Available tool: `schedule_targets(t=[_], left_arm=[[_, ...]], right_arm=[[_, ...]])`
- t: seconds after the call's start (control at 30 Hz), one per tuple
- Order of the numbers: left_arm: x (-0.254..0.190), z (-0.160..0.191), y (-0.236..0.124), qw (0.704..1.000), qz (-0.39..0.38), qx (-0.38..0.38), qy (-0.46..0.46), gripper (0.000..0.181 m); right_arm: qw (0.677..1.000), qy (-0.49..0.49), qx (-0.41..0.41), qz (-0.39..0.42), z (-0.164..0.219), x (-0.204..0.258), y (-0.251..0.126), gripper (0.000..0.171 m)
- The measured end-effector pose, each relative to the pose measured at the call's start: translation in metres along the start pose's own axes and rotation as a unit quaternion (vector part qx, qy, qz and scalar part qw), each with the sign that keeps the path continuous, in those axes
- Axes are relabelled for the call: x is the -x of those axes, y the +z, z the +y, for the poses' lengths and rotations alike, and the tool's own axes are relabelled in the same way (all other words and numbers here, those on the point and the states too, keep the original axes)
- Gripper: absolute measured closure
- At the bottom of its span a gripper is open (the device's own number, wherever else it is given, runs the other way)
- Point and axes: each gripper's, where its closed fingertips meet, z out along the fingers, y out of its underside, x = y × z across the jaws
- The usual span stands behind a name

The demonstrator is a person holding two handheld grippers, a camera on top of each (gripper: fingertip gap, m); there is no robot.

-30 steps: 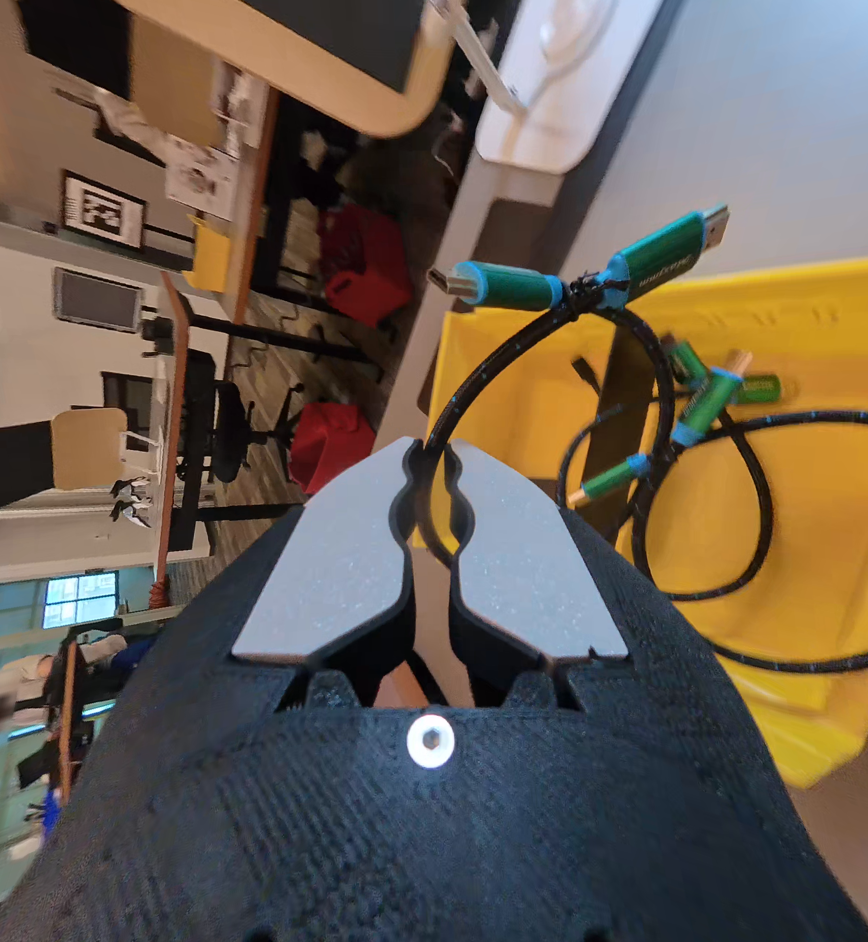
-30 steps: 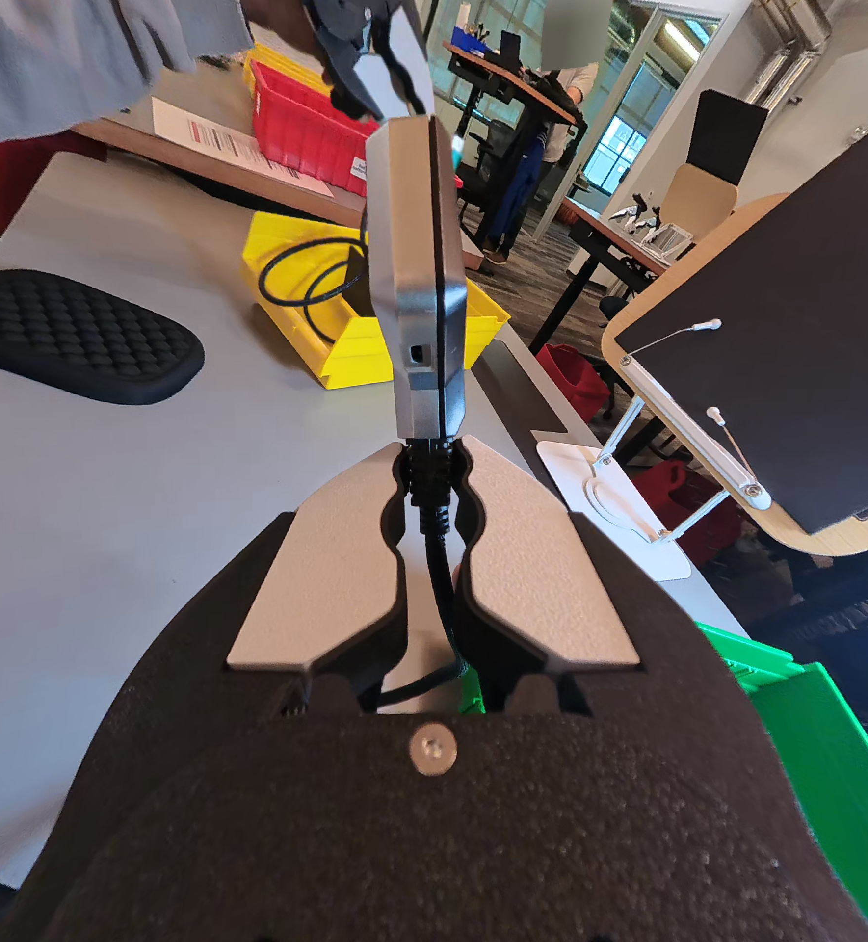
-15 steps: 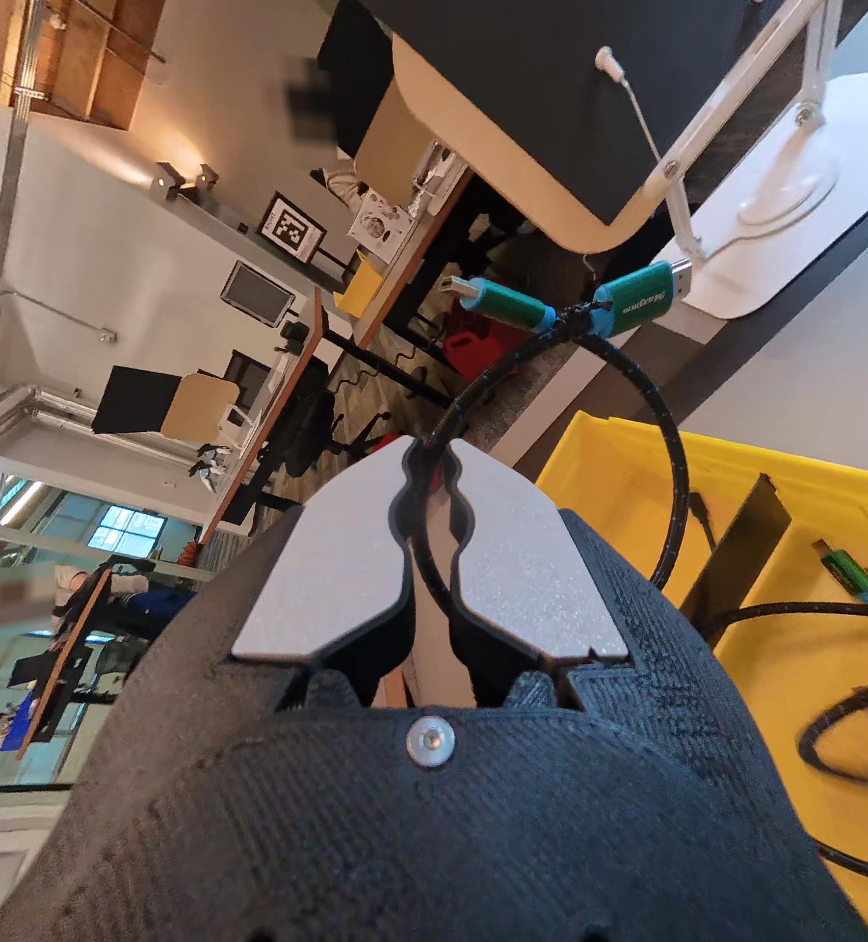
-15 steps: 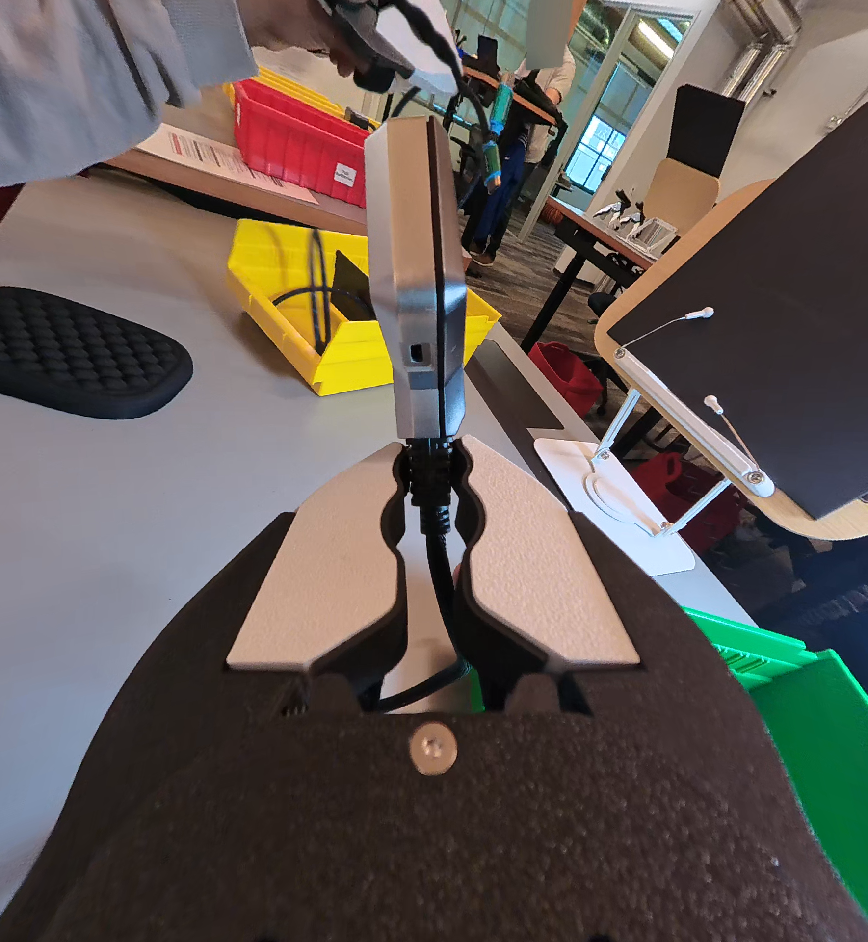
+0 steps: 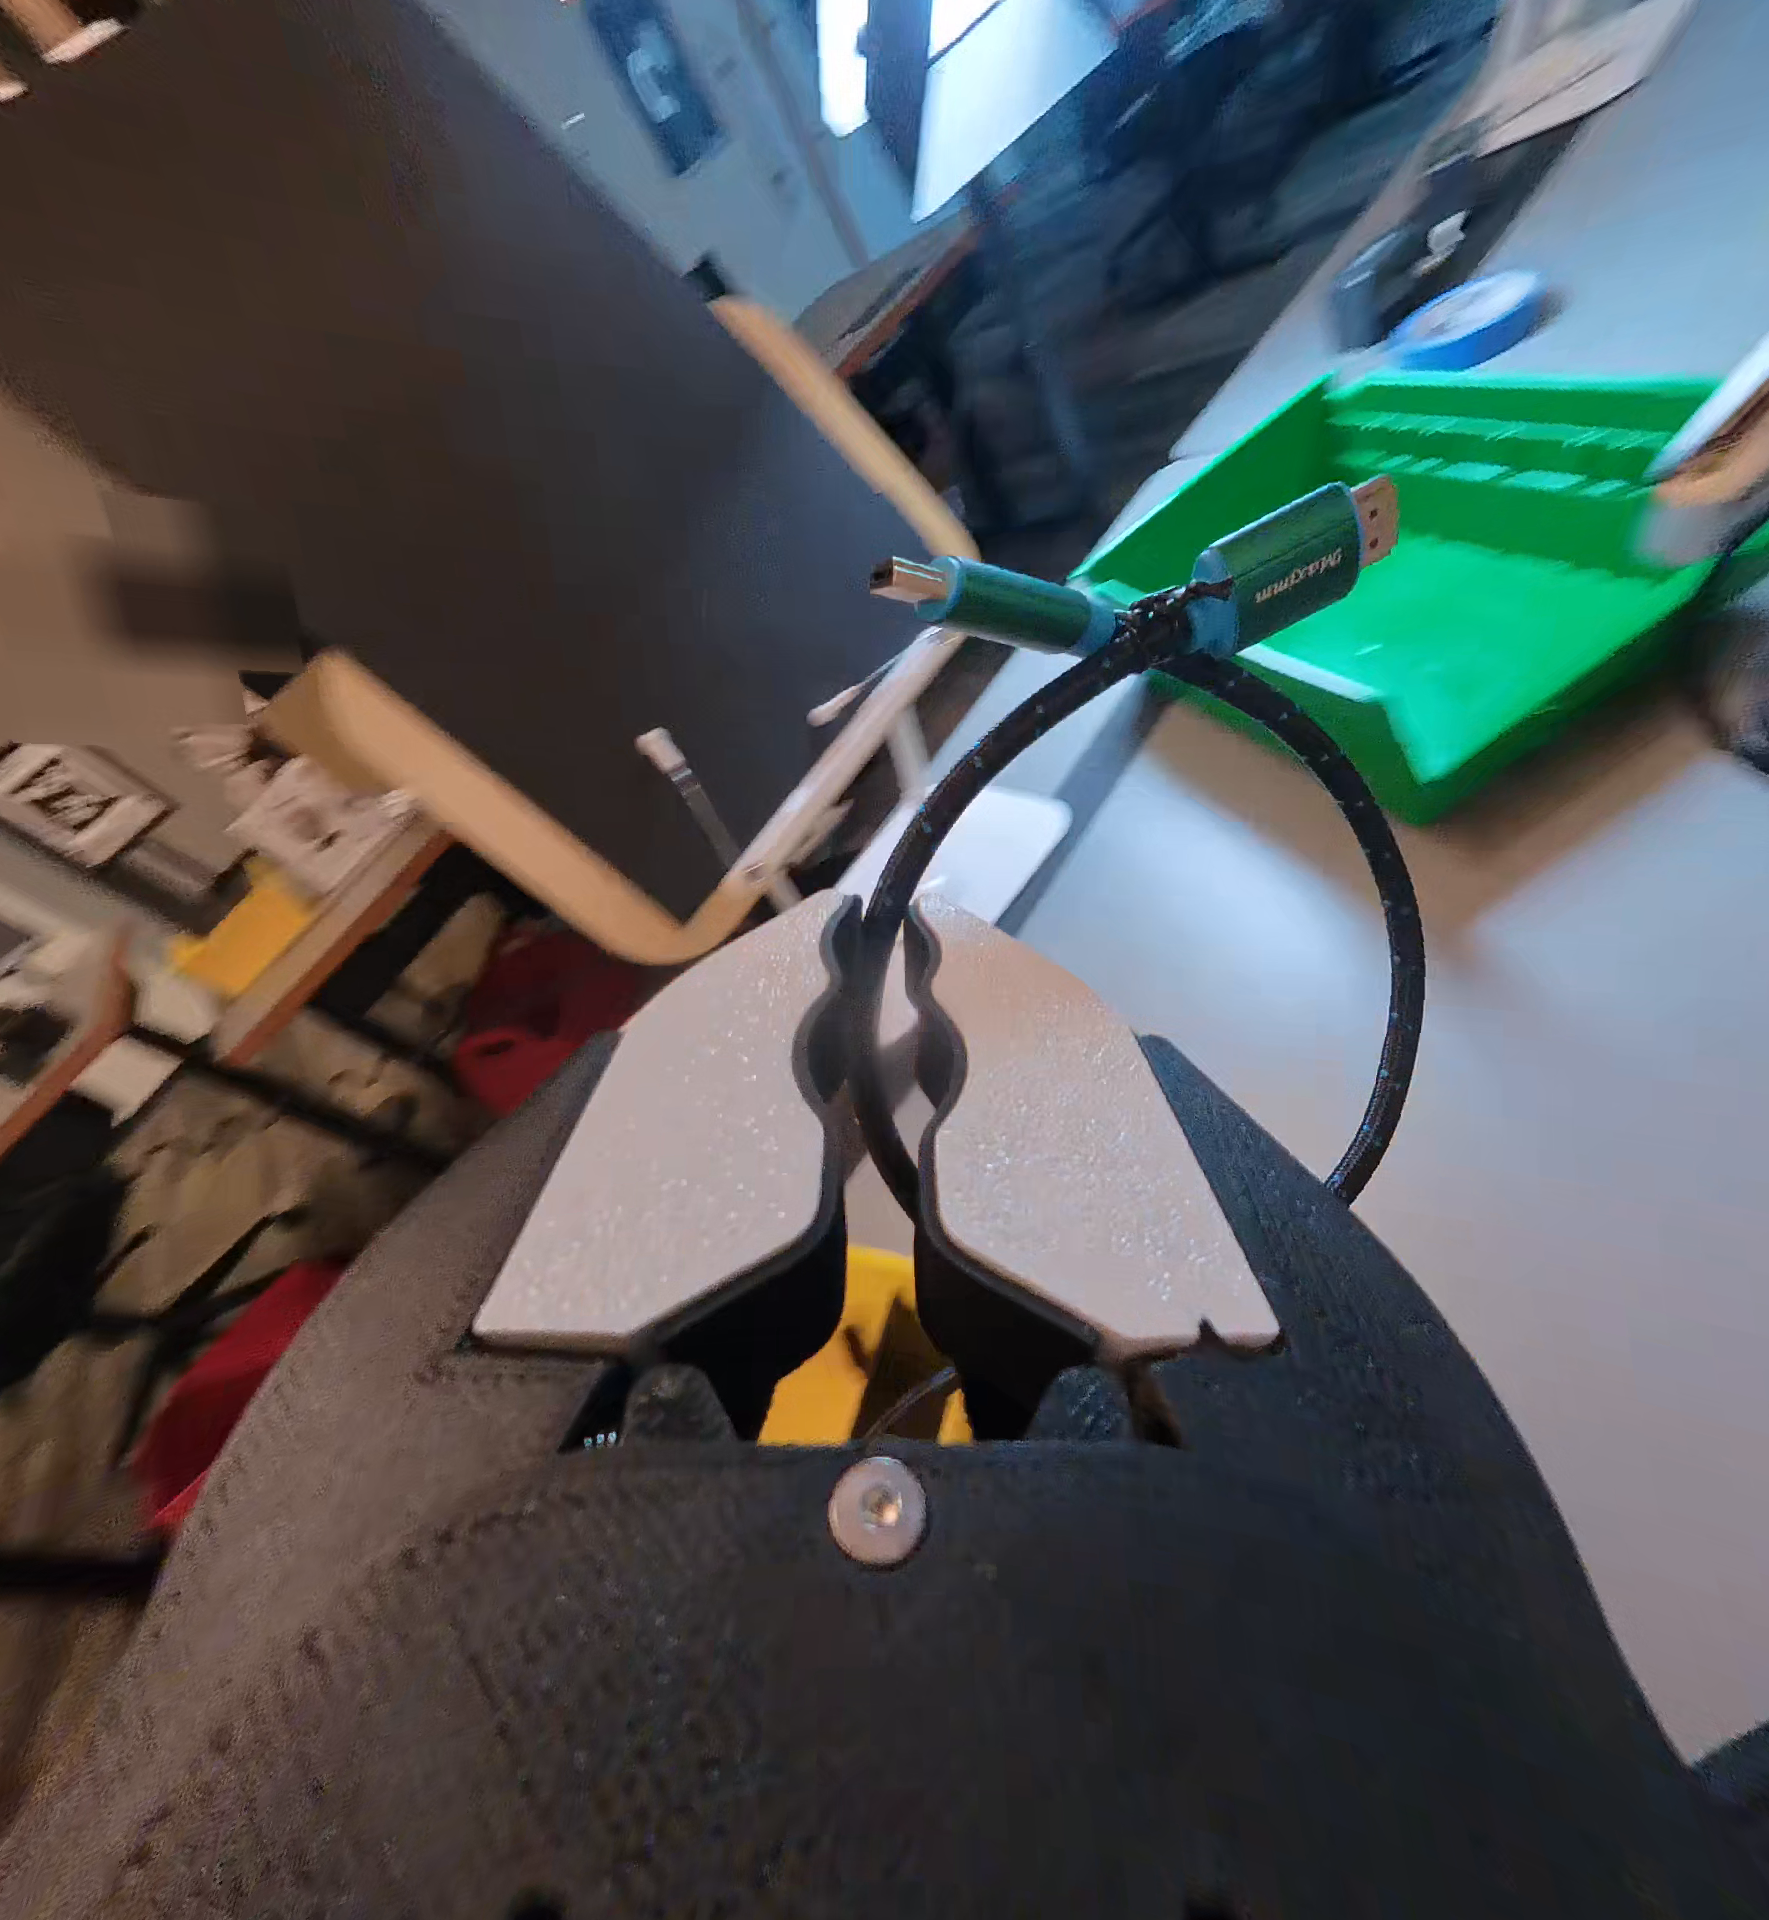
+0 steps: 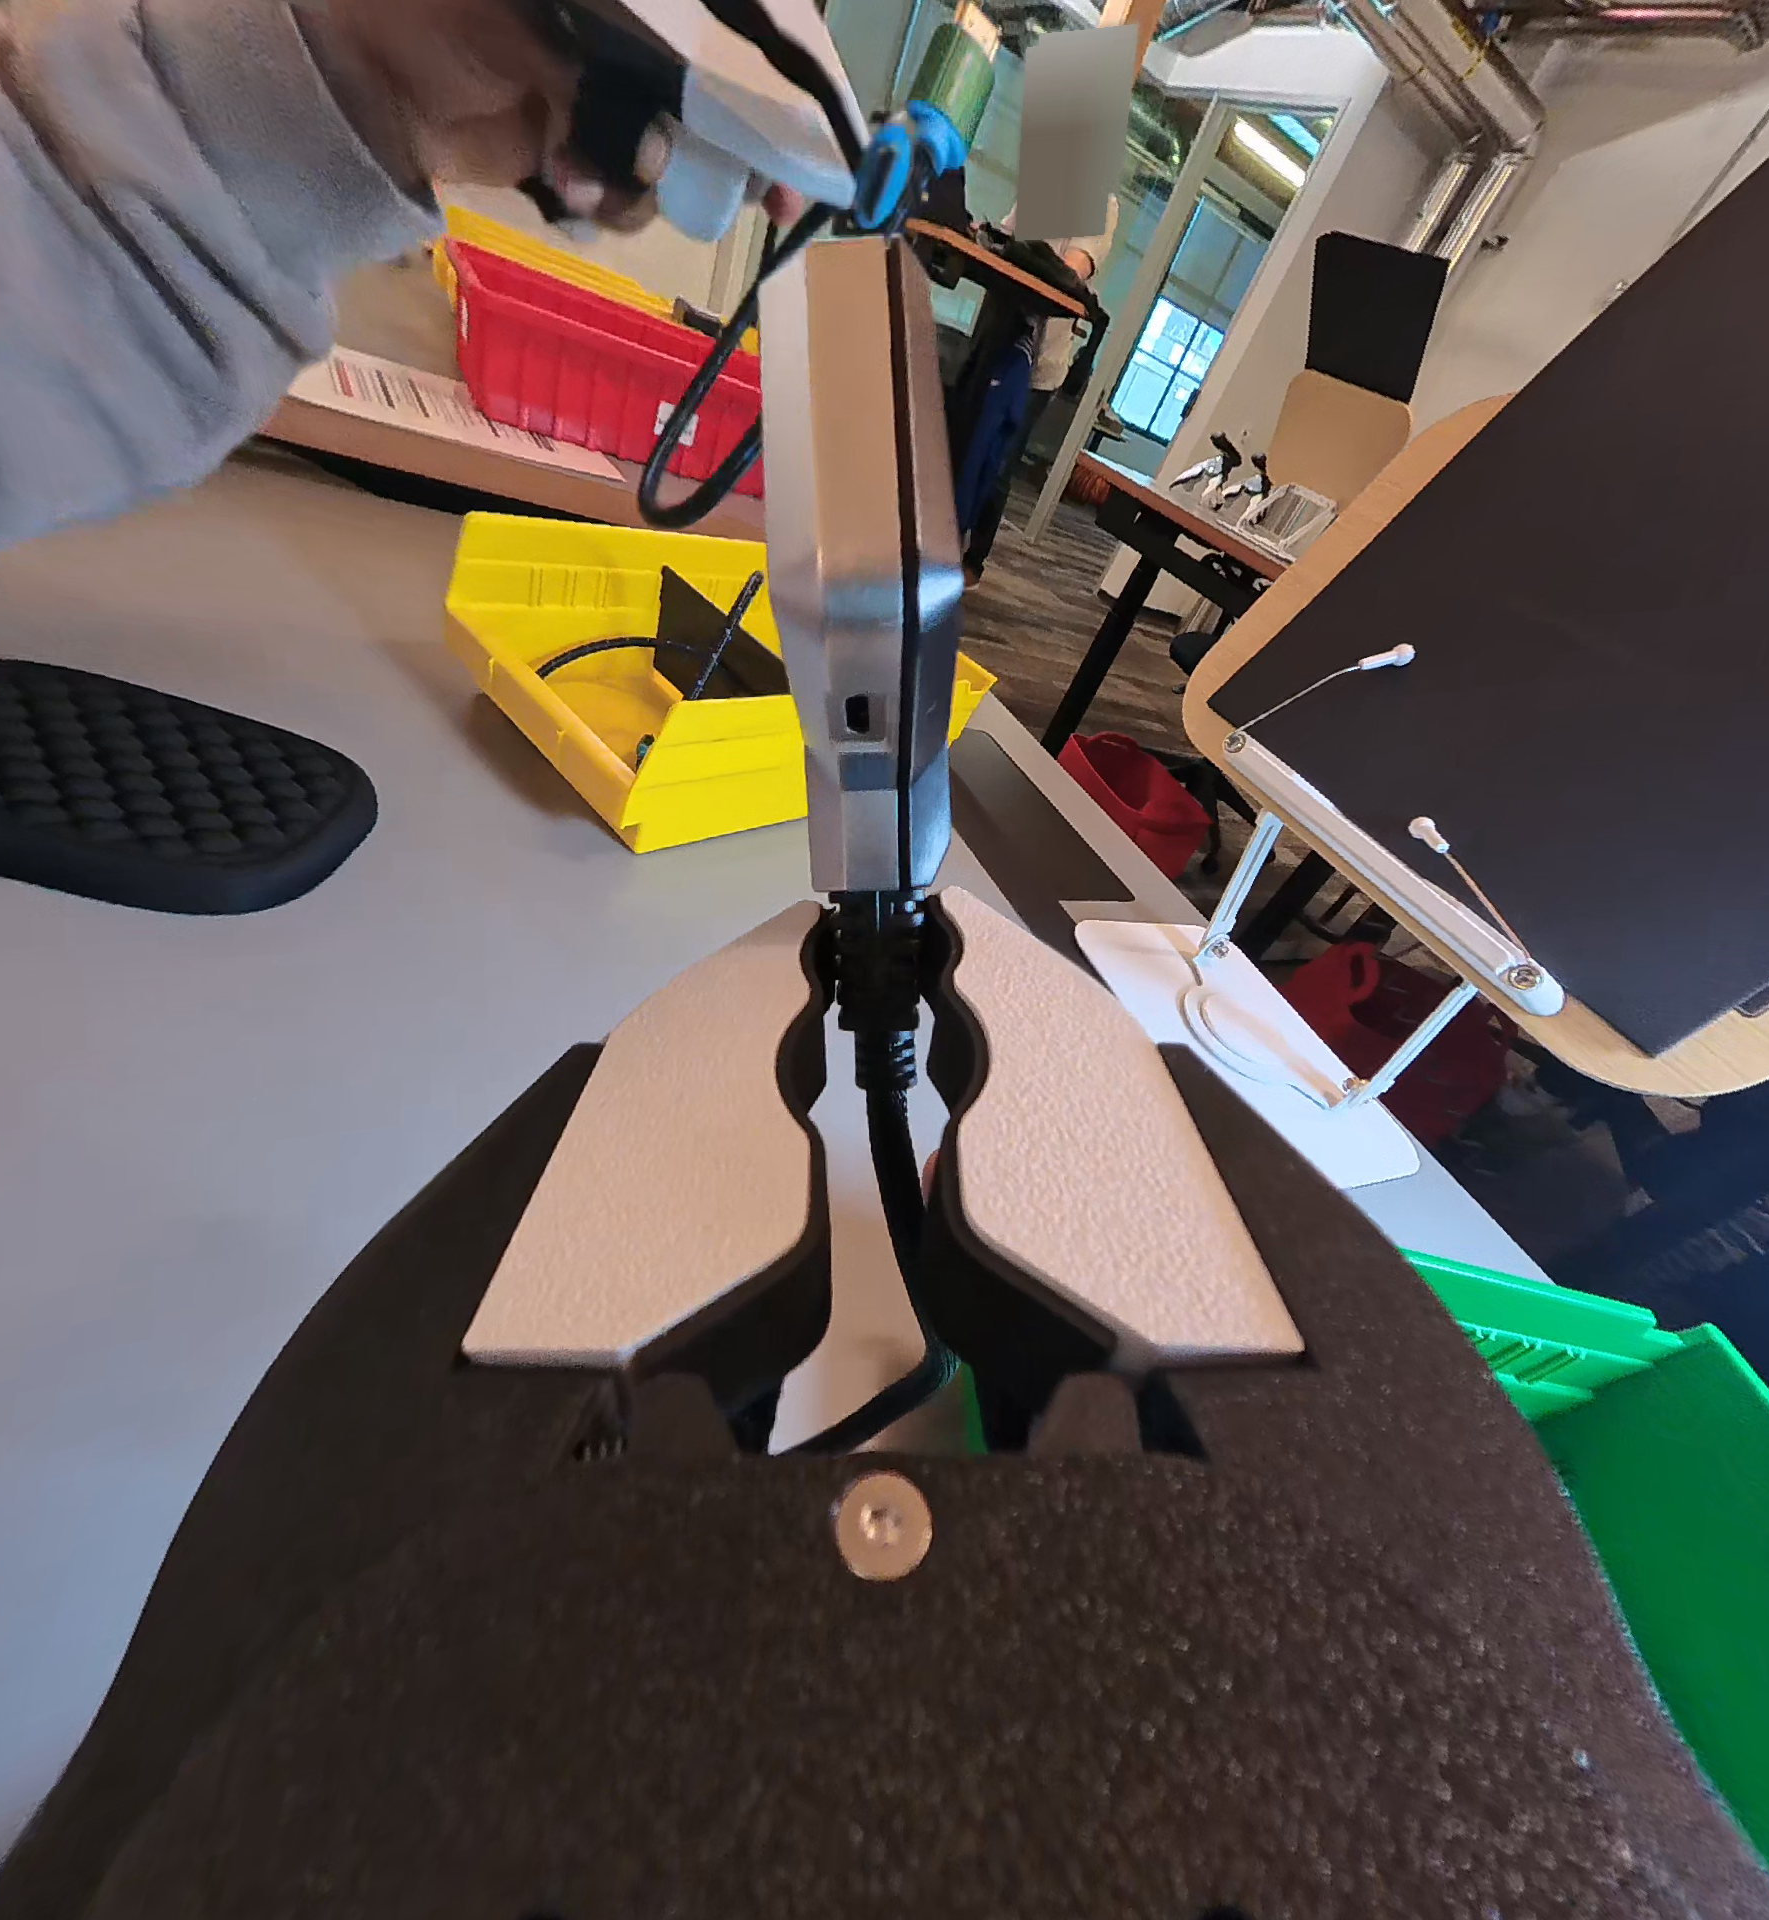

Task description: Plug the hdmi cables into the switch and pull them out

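Black braided HDMI cable (image 5: 973,790) pinched in left claw (image 5: 878,925), right claw (image 6: 875,914) clamping switch (image 6: 859,582) lead.

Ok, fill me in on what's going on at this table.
A person holds a gripper in each hand. The right gripper clamps the black cable stub of a silver switch, holding it upright over the grey table. The left gripper pinches a looped braided HDMI cable, whose green plugs hang unplugged. More cables lie in the yellow bin.

Open-plan office or lab workspace. Indicators: grey desk (image 6: 236,1091) carrying yellow parts bin (image 6: 589,717), red parts bin (image 6: 589,374) and green parts bin (image 6: 1690,1475); exposed ceiling pipes (image 6: 1482,94); further standing desks (image 6: 1171,520) behind; printed marker (image 5: 59,800) on the wall.
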Motion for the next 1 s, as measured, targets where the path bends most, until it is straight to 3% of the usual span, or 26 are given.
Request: schedule_targets(t=[0.17,0.3,0.4,0.57,0.63,0.8,0.9,1.0], left_arm=[[-0.086,-0.015,0.031,0.984,0.162,-0.068,-0.009,0.173],[-0.152,-0.003,0.047,0.945,0.313,-0.089,-0.031,0.173],[-0.189,0.022,0.057,0.913,0.399,-0.075,-0.049,0.173],[-0.235,0.085,0.06,0.867,0.497,0.042,-0.02,0.173],[-0.243,0.103,0.063,0.863,0.499,0.08,-0.012,0.174],[-0.244,0.129,0.085,0.889,0.437,0.134,0.007,0.181],[-0.225,0.127,0.103,0.923,0.359,0.139,-0.004,0.161],[-0.221,0.119,0.102,0.934,0.326,0.139,-0.049,0.158]], right_arm=[[0.999,0.002,-0.035,0.017,-0.007,-0.001,-0.009,0.157],[0.997,-0.006,-0.076,0.026,-0.011,0.001,-0.02,0.156],[0.995,-0.032,-0.093,0.031,-0.011,0.006,-0.025,0.156],[0.993,-0.081,-0.082,0.033,-0.006,0.013,-0.023,0.156],[0.992,-0.091,-0.082,0.031,-0.005,0.017,-0.021,0.156],[0.991,-0.115,-0.063,0.038,0.001,0.019,-0.016,0.156],[0.991,-0.118,-0.048,0.048,0.006,0.016,-0.014,0.156],[0.991,-0.114,-0.041,0.056,0.01,0.012,-0.013,0.156]])
